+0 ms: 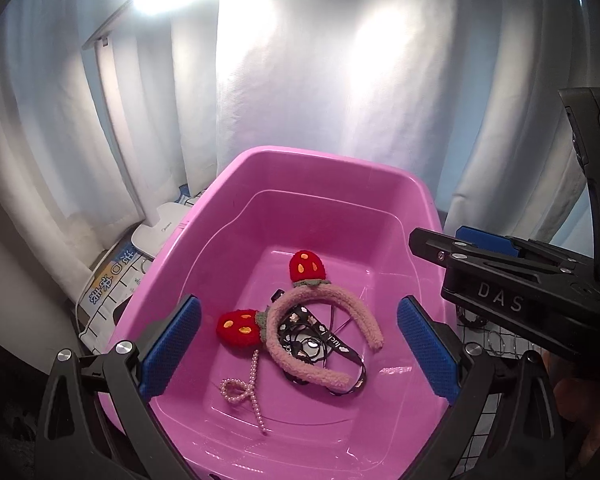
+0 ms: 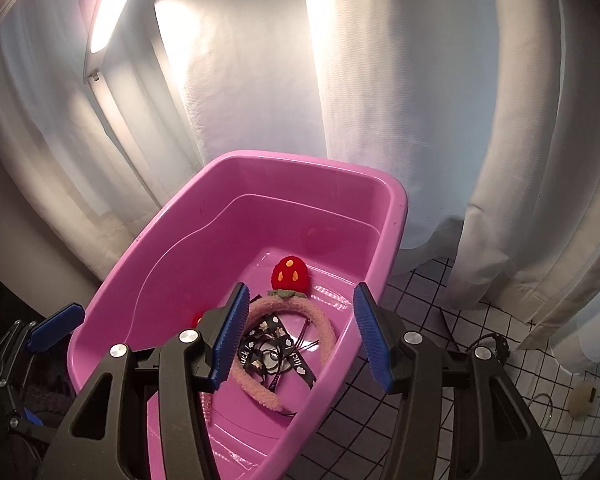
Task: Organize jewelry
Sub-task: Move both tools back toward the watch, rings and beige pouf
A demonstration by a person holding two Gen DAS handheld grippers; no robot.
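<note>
A pink tub holds, near its middle, a fuzzy pink headband with red strawberry ears, a black printed ribbon inside its arc and a pearl bow toward the near wall, while the left tool and right tool hover above, both spread apart and gripping nothing.

A pink tub holds a fuzzy pink headband with red, orange-spotted strawberries. A black printed ribbon and pale pink pearl bow lie beside it.
</note>
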